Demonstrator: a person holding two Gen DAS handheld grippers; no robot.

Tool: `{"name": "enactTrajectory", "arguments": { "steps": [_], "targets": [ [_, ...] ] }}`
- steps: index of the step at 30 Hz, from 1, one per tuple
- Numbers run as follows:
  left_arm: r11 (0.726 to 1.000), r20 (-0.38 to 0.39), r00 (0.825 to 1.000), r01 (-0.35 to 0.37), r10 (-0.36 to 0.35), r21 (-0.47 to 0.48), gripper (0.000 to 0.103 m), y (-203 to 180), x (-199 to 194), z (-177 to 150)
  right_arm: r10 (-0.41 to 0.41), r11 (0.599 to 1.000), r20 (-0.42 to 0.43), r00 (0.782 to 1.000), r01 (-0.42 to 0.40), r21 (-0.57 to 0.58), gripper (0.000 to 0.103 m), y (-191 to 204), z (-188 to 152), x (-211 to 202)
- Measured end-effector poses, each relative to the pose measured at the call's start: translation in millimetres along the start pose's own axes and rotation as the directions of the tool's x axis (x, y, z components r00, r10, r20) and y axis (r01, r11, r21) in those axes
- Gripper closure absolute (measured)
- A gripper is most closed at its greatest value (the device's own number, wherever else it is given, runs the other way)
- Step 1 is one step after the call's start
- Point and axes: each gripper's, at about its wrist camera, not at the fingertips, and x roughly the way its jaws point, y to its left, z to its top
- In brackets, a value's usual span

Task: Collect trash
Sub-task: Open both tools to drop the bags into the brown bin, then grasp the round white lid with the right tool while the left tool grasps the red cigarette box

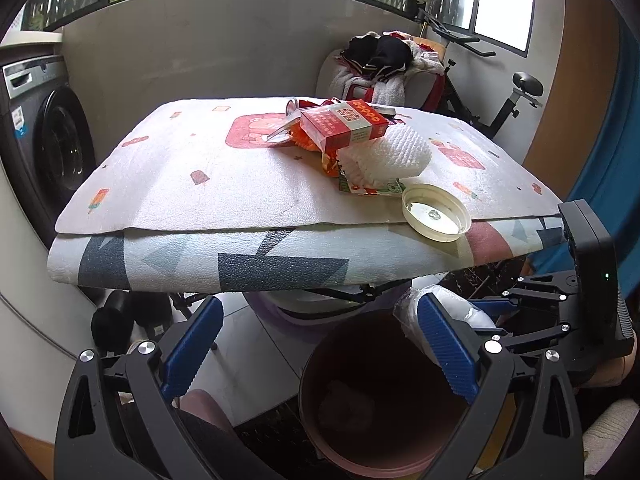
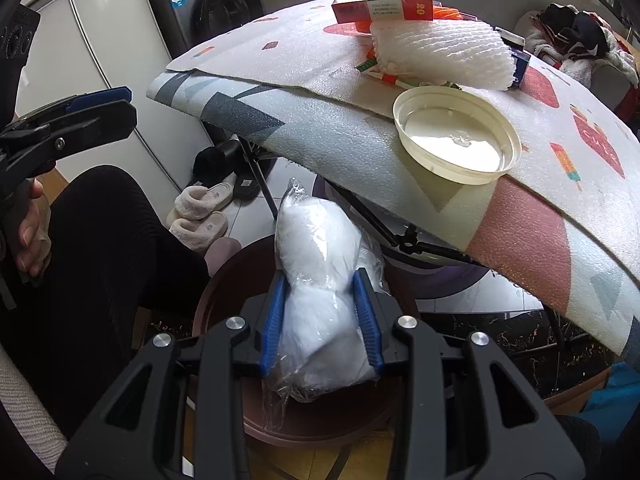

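My right gripper [image 2: 321, 276] is shut on a clear plastic bag of white stuffing [image 2: 316, 240], its blue pads pinching the bag's middle. The bag hangs over the mouth of a brown bin [image 2: 224, 292] on the floor. From the left wrist view, the bag [image 1: 460, 312] and right gripper [image 1: 486, 318] sit above the bin [image 1: 360, 344] at the right. My left gripper [image 1: 320, 312] stands open and empty just below the table's edge. On the padded table [image 1: 200, 184] lie a red box [image 1: 344, 124], white foam netting [image 1: 384, 156], wrappers and a cream lid [image 1: 436, 212].
A washing machine [image 1: 60, 144] stands at the left, and slippers [image 2: 204, 216] lie under the table. A chair piled with clothes [image 1: 380, 60] and an exercise bike [image 1: 512, 96] are behind the table. A person's dark-trousered leg [image 2: 100, 240] is beside the bin.
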Motion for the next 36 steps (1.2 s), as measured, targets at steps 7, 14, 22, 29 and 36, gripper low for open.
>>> {"name": "enactTrajectory", "arguments": {
  "steps": [7,14,22,29,36],
  "targets": [
    [1.000,-0.001,1.000,-0.005,0.005,-0.005,0.007,2,0,0,-0.019,1.000,0.037,0.999,0.018,0.018,0.019,-3,1,-8],
    [0.999,0.004,1.000,-0.022,0.023,-0.024,0.006,5,-2,0,-0.045,0.998,0.120,0.992,0.038,0.059,0.006,-11,1,-30],
    [0.997,0.013,0.998,-0.064,0.065,-0.034,0.006,6,-6,4,-0.080,0.981,0.167,0.983,0.048,0.187,0.006,-35,6,-44],
    [0.993,0.030,0.994,-0.102,0.103,-0.058,0.006,12,-6,26,-0.126,0.969,0.174,0.977,0.083,0.232,0.006,-66,25,-42],
    [0.990,0.034,0.996,-0.074,0.079,-0.119,0.006,24,4,61,-0.157,0.971,0.150,0.976,0.125,0.205,0.006,-78,53,-12]
  ]
}}
